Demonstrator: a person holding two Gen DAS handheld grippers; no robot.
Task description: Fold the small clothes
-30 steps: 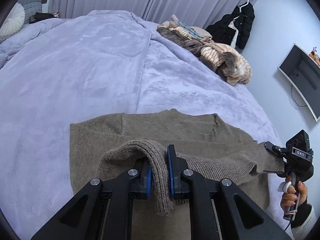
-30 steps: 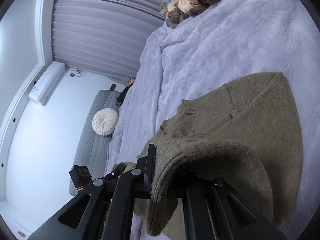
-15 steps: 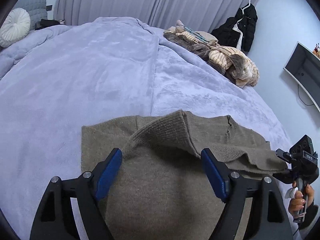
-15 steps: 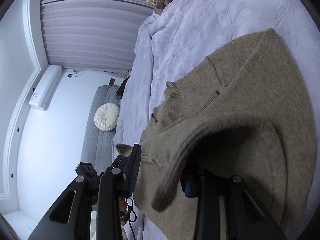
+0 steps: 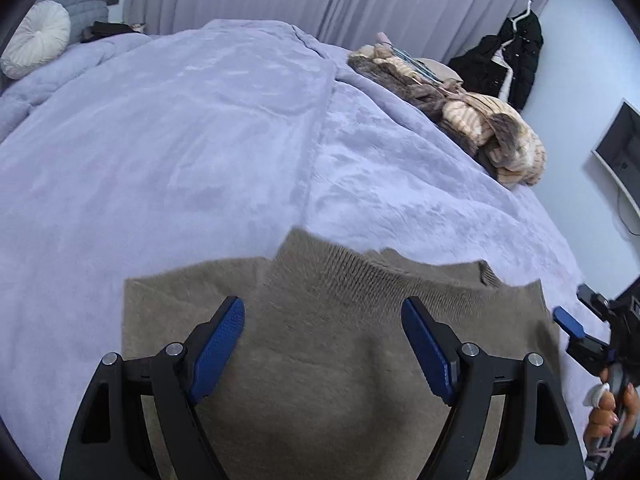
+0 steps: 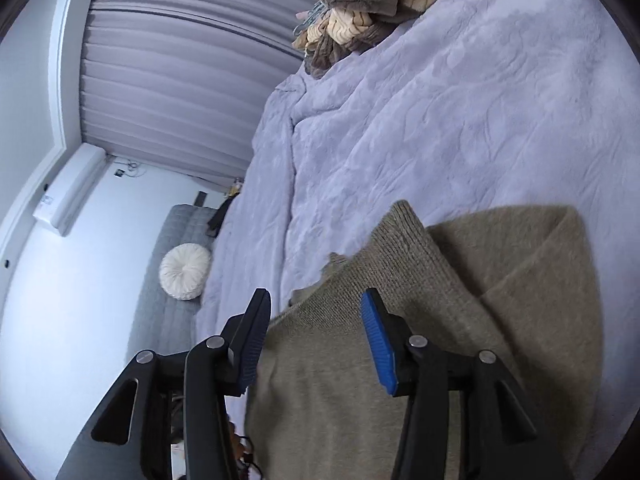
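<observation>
Two blue-padded grippers hang over one olive-brown sweater [image 5: 332,344] lying folded on a lavender bedspread [image 5: 200,140]. From the left wrist camera, the left gripper [image 5: 323,346] stands wide apart above the sweater, its pads clear of the knit, with a ribbed edge of the folded-over layer just beyond the fingertips. At the right edge of that view the right gripper [image 5: 576,312] shows beside the sweater's corner, held by a hand [image 5: 606,412] with light nail polish. A heap of striped tan and grey clothes [image 5: 460,108] lies well apart near the far edge of the bed, a black coat [image 5: 508,56] hangs on the wall, and a round white cushion [image 5: 36,42] sits on a grey sofa.

From the right wrist camera, the right gripper [image 6: 316,340] is opening, its fingers [image 6: 378,344] astride the sweater's ribbed edge [image 6: 404,264] without pressing it. The sweater [image 6: 500,300] lies on the bedspread [image 6: 460,120], the clothes heap [image 6: 368,4] far behind.
</observation>
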